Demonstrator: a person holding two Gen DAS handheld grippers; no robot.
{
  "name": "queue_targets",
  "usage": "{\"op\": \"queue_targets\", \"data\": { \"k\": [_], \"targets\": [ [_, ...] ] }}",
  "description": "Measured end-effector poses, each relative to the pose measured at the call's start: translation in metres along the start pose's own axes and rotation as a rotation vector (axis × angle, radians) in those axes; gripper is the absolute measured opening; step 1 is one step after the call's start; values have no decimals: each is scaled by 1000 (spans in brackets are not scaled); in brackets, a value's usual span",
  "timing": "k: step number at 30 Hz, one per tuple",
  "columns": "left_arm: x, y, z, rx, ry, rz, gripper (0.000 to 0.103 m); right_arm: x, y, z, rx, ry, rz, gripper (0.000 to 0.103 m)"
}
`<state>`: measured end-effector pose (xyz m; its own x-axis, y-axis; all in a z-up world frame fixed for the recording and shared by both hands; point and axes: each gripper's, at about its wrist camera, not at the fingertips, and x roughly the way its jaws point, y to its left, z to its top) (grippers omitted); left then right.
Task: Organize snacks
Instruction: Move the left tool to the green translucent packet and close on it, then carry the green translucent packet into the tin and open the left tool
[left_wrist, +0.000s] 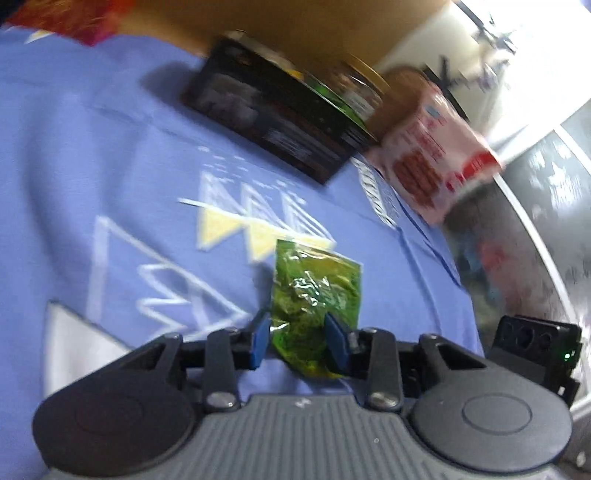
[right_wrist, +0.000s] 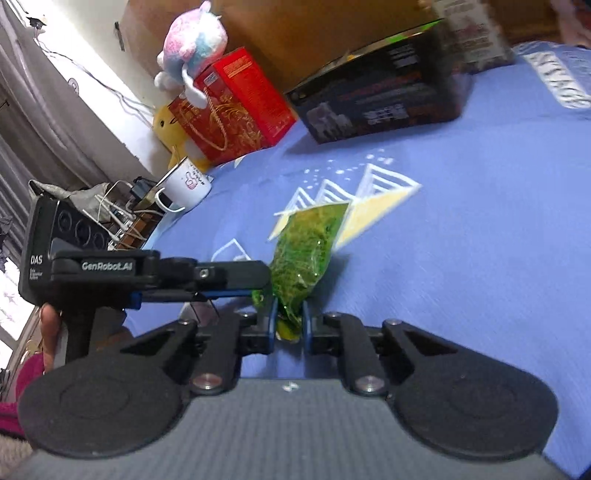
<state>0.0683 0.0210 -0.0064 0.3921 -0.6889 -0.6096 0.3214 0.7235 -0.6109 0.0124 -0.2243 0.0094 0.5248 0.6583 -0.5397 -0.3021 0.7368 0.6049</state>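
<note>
The right gripper (right_wrist: 289, 320) is closed on the near end of a crinkly green transparent snack packet (right_wrist: 309, 245), its blue pads pinching the plastic from both sides. The left gripper (left_wrist: 298, 338) holds the same green packet (left_wrist: 314, 295) between its blue fingers (left_wrist: 260, 339), apparently clamped too; in the right wrist view it reaches in from the left, so both grippers meet at the packet's near end. The packet's long axis runs straight away from the grippers, its far end free above the blue patterned cloth (right_wrist: 461, 258). Ahead lies open cloth, then a black printed cardboard box (right_wrist: 380, 96), likely the destination. A red carton (right_wrist: 236, 107) and white mug (right_wrist: 186, 184) stand off left near the cloth's edge; a pink-and-white snack bag (left_wrist: 432, 155) sits beside the box, by the right edge.
</note>
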Motion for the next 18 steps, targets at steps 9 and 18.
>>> {"op": "queue_targets", "data": {
  "k": [9,18],
  "targets": [
    [30,-40,3,106,76,-47,32,-39,-10,-22,33,-90,-81,17],
    [14,-78,79,222,-74,-4,33,-37,-6,48,-87,-231,-80,17]
  ]
}}
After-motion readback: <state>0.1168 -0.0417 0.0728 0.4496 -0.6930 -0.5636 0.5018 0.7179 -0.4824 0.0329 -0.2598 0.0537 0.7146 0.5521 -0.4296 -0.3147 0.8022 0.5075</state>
